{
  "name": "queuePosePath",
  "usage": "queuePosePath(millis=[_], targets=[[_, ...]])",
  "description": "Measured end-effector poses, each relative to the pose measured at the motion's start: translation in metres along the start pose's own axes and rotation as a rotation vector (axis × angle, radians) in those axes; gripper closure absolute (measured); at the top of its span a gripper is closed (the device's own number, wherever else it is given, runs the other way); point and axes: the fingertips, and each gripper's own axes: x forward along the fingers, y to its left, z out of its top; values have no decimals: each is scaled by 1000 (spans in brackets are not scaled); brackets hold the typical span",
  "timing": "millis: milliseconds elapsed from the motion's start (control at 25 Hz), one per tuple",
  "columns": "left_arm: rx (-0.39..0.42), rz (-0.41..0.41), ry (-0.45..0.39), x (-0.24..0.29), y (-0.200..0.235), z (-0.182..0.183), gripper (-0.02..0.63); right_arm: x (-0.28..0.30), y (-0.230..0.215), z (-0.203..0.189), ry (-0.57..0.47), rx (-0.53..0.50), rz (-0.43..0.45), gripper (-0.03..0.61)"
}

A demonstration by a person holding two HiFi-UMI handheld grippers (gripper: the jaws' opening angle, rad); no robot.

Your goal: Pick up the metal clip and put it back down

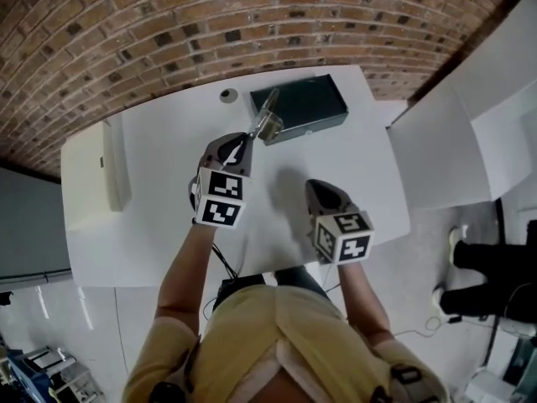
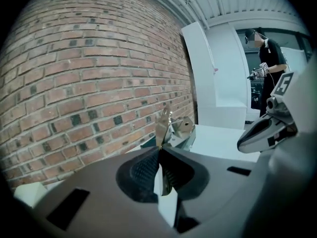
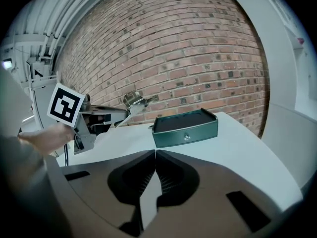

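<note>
A curved brick wall (image 1: 168,32) backs a white table (image 1: 168,233). The metal clip (image 1: 268,122) is off the table, pinched at its tail by the left gripper (image 1: 245,143) and sticking out at 1 o'clock from the tips, over the near left corner of a dark green box (image 1: 306,103). In the left gripper view the jaws are clenched on the clip (image 2: 164,125), which stands up thin and edge-on from their meeting line.

The right gripper (image 1: 314,186) hangs at 4 o'clock from the left one, its jaws pressed together on nothing.

The clip looks light, stiff and smooth: bare metal that could slip or pivot in ribbed pads if gripped only at the edge. A hold on the flat tail, as here, seems the safest; it should set down without damage.

Count: 1 clip, 1 green box, 2 grippers, 1 small round disc (image 1: 228,96) at 10 o'clock from the box, and 1 white block (image 1: 113,170) at the table's 9 o'clock edge.
</note>
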Motion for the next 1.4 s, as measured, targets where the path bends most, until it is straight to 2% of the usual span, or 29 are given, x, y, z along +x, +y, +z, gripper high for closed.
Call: queuePosePath(millis=[320, 760, 1000, 1400], targets=[[-49, 124, 47, -56, 69, -46, 598, 32, 64, 6, 25, -60, 90, 574], [-126, 274, 131, -123, 133, -120, 598, 72, 133, 1, 85, -133, 194, 574], [-169, 357, 183, -159, 159, -160, 598, 93, 160, -6, 113, -170, 249, 574], [-165, 463, 308, -212, 171, -226, 598, 113, 200, -15, 171, -214, 316, 574]])
